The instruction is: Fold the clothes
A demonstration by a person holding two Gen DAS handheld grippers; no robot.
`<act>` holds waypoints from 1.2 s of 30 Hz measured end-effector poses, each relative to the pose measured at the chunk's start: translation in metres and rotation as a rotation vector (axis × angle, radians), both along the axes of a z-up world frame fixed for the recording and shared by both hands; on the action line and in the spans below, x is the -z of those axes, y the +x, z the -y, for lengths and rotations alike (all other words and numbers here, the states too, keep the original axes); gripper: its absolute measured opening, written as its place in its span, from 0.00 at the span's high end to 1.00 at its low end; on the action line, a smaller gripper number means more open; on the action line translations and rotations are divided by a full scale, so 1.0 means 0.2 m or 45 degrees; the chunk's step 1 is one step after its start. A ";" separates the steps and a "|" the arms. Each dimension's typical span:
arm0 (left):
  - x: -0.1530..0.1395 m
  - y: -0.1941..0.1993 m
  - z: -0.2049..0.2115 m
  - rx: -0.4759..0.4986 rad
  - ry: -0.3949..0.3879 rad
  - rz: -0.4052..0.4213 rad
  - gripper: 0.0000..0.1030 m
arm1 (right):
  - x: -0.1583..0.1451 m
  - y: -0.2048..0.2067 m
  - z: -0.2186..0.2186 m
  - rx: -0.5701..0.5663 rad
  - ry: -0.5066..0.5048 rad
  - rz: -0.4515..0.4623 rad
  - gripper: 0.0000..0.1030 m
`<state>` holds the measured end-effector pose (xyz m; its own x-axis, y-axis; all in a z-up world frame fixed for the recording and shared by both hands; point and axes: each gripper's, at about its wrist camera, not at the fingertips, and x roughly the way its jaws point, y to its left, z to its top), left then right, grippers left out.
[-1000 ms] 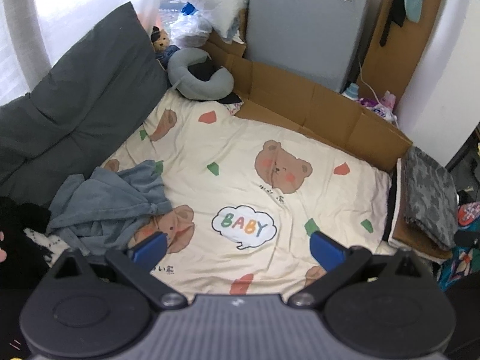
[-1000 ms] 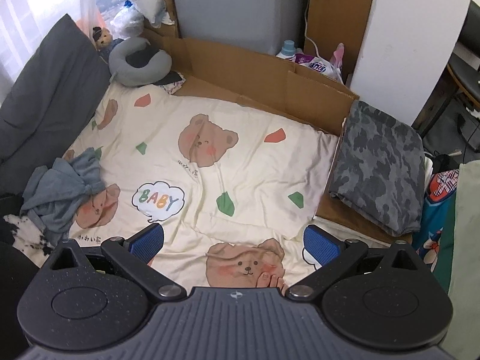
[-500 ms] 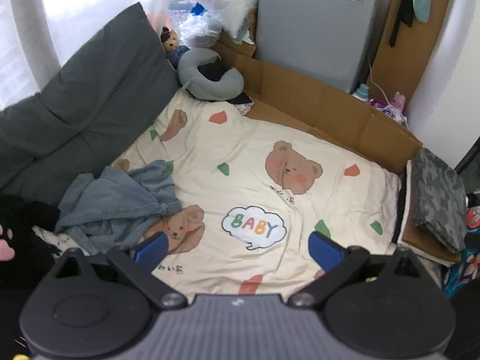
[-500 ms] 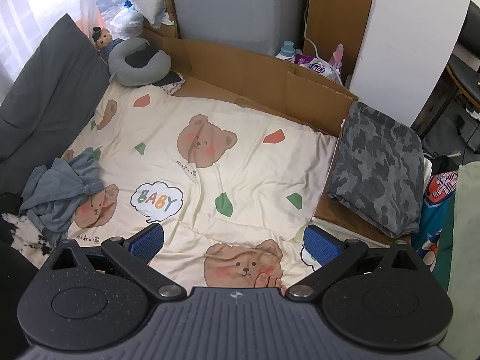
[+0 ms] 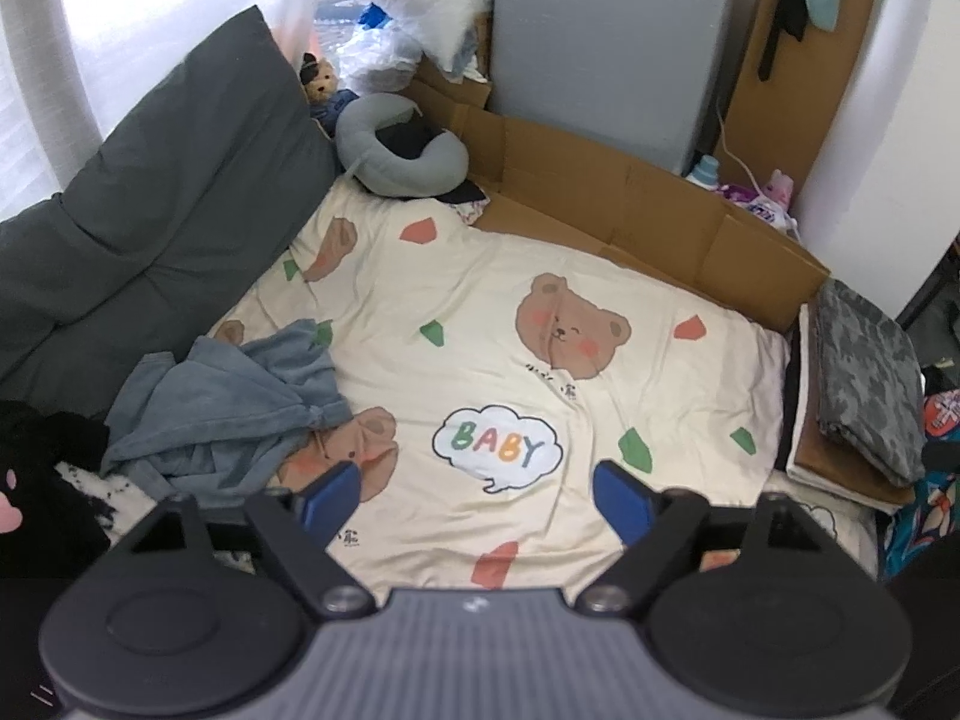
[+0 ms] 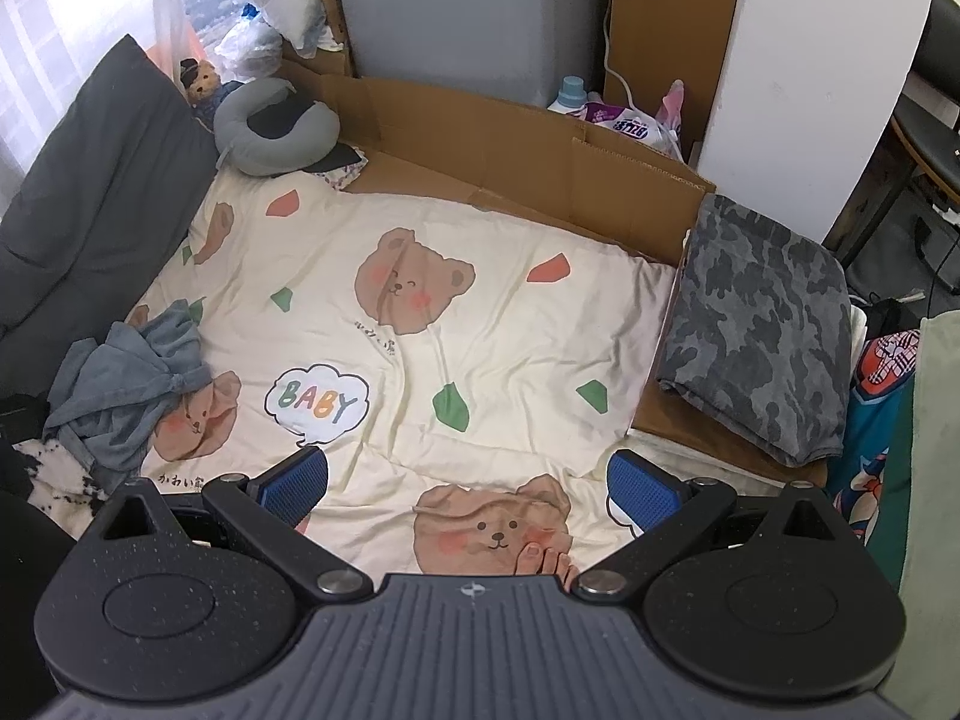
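A crumpled blue-grey garment (image 5: 228, 402) is seen lying at the left edge of a cream bear-print sheet (image 5: 540, 276) that covers the bed, against a dark grey cushion (image 5: 150, 210). Its shape cannot be read: sleeves and hems are lost in the folds, and its near edge is cut off by the body of the left gripper (image 5: 474, 495). The fingers of that gripper are held apart and are closing, with nothing between them but the sheet far below. In the right wrist view the right gripper (image 6: 468, 483) is shown with its fingers wide apart and nothing held; toes (image 6: 543, 561) are partly hidden behind its housing.

A folded camouflage cloth (image 6: 756, 324) is laid at the right side of the bed, on cardboard (image 6: 516, 138) that is also stood up along the far edge. A grey neck pillow (image 5: 402, 153) is set in the far left corner, with a small toy bear (image 5: 321, 81) just behind it, too small to make out in detail. At the lower left of the left wrist view a black-and-white fabric (image 5: 78, 492) is mostly covered and cannot be identified.
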<state>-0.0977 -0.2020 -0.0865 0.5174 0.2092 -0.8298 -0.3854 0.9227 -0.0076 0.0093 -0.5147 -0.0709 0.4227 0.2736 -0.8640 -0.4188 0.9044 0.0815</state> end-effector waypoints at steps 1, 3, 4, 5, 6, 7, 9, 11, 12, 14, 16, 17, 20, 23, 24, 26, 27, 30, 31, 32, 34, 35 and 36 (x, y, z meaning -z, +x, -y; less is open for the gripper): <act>0.00 0.00 0.00 -0.001 0.000 0.001 0.16 | 0.00 0.00 0.00 0.001 0.001 0.000 0.01; 0.00 0.00 0.00 -0.005 -0.001 0.002 0.16 | 0.00 0.00 0.00 0.002 0.001 0.000 0.01; 0.00 0.00 0.01 -0.007 -0.001 0.002 0.16 | 0.00 0.00 0.00 0.003 0.001 0.000 0.01; 0.00 0.00 0.01 -0.009 0.001 0.001 0.16 | 0.00 0.00 0.00 0.003 0.001 0.000 0.01; 0.00 0.00 0.01 -0.011 0.004 -0.001 0.16 | 0.00 0.00 0.00 0.003 0.002 0.000 0.01; 0.01 0.00 0.01 -0.011 0.007 -0.004 0.16 | 0.00 0.00 0.00 0.003 0.002 -0.001 0.01; 0.01 0.00 0.01 -0.009 0.011 -0.007 0.15 | 0.00 0.00 0.00 0.004 0.007 -0.004 0.01; 0.01 0.00 0.01 -0.008 0.016 -0.009 0.15 | 0.00 0.00 0.01 0.008 0.017 -0.009 0.01; 0.01 0.00 0.01 -0.009 0.019 -0.009 0.15 | 0.00 0.00 0.01 0.010 0.020 -0.010 0.01; 0.01 0.00 0.02 -0.009 0.024 -0.010 0.15 | 0.00 0.00 0.01 0.011 0.023 -0.011 0.01; 0.01 0.00 0.02 -0.009 0.032 -0.009 0.15 | 0.00 0.00 0.02 0.011 0.022 -0.010 0.01; 0.01 0.00 0.02 -0.008 0.035 -0.009 0.15 | 0.00 0.00 0.02 0.012 0.022 -0.010 0.01; 0.01 0.00 0.04 -0.014 0.038 -0.009 0.15 | 0.00 0.00 0.02 0.013 0.022 -0.011 0.01; 0.01 0.00 0.05 -0.017 0.041 -0.009 0.15 | 0.00 0.01 0.02 0.012 0.021 -0.010 0.01; 0.01 0.00 0.05 -0.015 0.043 -0.009 0.15 | 0.00 0.01 0.02 0.014 0.020 -0.009 0.01; 0.00 0.00 0.05 -0.014 0.045 -0.008 0.15 | 0.00 0.01 0.02 0.016 0.020 -0.009 0.01; 0.00 0.00 0.05 -0.014 0.043 -0.005 0.15 | 0.00 0.01 0.02 0.016 0.018 -0.009 0.01; 0.00 -0.01 0.04 -0.015 0.038 0.002 0.14 | 0.00 0.01 0.01 0.014 0.009 -0.010 0.01; 0.00 -0.01 0.04 -0.016 0.034 0.005 0.14 | 0.00 0.01 0.01 0.014 0.006 -0.010 0.01; 0.00 -0.01 0.03 -0.017 0.031 0.008 0.14 | 0.00 0.01 0.01 0.015 0.003 -0.010 0.01; 0.01 -0.02 0.03 -0.020 0.027 0.013 0.14 | 0.00 0.01 0.01 0.020 -0.002 -0.009 0.01; 0.01 -0.02 0.02 -0.022 0.025 0.016 0.14 | 0.00 0.01 0.01 0.021 -0.005 -0.008 0.01; 0.01 -0.02 0.02 -0.022 0.025 0.016 0.14 | 0.00 0.01 0.01 0.021 -0.008 -0.006 0.01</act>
<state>-0.1023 -0.2059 -0.0880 0.5241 0.2345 -0.8187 -0.4012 0.9160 0.0055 0.0104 -0.5166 -0.0709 0.4232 0.2611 -0.8676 -0.4031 0.9118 0.0778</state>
